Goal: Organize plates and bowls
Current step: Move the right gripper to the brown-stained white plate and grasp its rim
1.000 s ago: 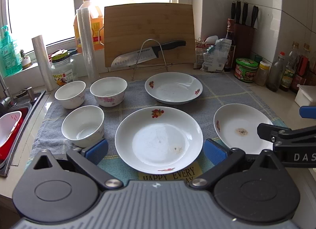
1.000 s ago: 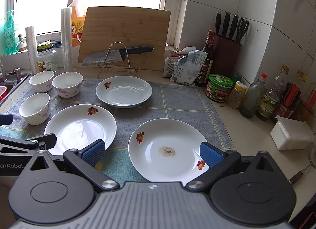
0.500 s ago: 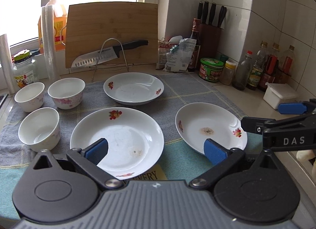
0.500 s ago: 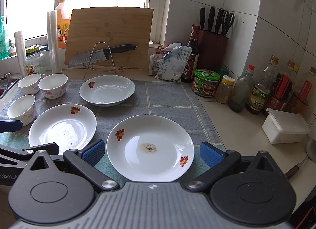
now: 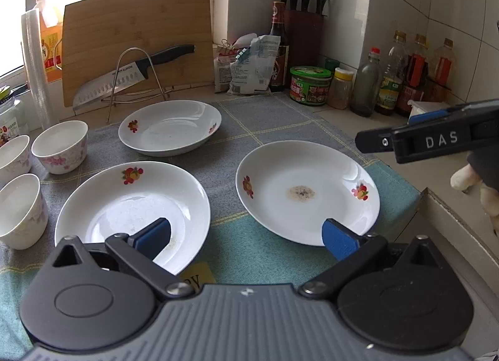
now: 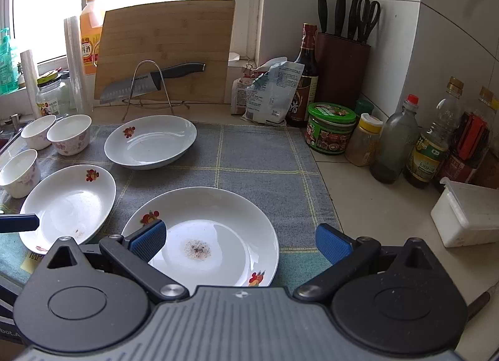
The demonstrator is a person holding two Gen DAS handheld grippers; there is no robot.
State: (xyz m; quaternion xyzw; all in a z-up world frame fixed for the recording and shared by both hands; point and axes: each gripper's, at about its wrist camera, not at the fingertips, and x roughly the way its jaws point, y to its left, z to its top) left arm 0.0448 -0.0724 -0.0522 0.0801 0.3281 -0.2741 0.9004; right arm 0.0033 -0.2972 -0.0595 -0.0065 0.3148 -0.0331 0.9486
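Plates [image 6: 149, 141] and bowls [image 6: 70, 133] on grey cloth [image 6: 262, 155] in tiled kitchen, left claw [image 5: 246, 238] and right claw [image 6: 240, 241] wide, empty

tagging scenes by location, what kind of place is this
Most likely a home kitchen counter: a knife block stands against the tiled wall, a cutting board leans by the window, and sauce and oil bottles line the side.

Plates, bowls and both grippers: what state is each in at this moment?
Left gripper: open, holding nothing.
Right gripper: open, holding nothing.
Near right plate: flat on the cloth, brown stain at centre.
Near left plate: flat, unstacked, specks inside.
Far plate: flat, unstacked.
Three bowls: upright, separate, unstacked.
Knife: resting on the wire rack.
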